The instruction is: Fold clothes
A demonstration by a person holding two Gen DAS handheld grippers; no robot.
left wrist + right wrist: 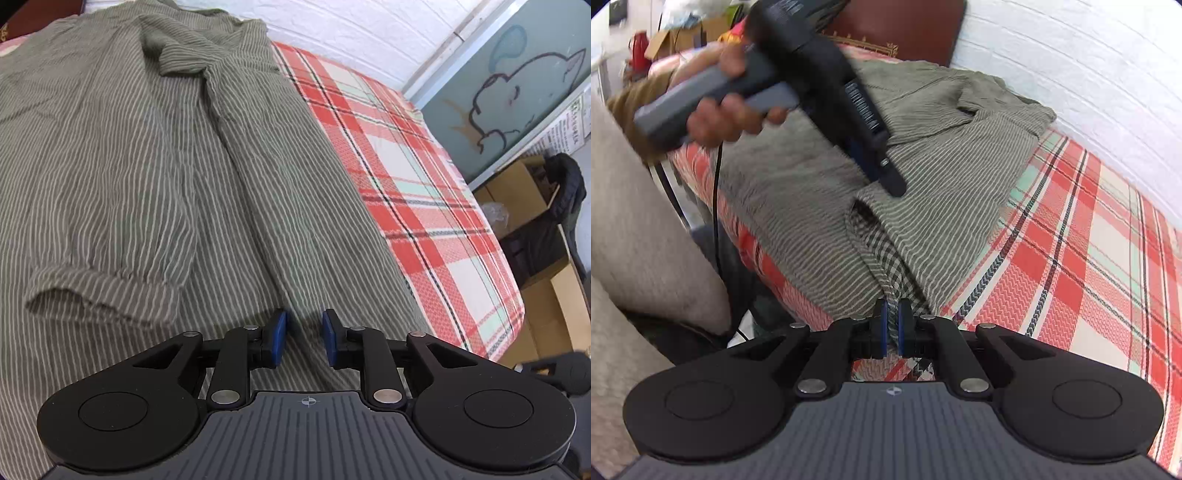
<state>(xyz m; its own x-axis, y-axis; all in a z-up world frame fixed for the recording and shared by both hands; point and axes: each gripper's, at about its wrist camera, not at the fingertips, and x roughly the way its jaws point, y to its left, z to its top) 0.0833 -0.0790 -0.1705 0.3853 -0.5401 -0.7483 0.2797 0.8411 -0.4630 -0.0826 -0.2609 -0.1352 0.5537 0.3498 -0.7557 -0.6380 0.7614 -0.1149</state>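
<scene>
Shirt (155, 155) beneath parted left tongs (303, 334); right view alone shows right tongs (892, 321) pinching hem.

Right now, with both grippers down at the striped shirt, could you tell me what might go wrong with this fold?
1. The left gripper has a gap between its fingers and may lift without cloth.
2. The right gripper pinches only the edge of the shirt, which may slip out.
3. The shirt lies near the edge of the plaid sheet, so a pull might drag it off.
</scene>
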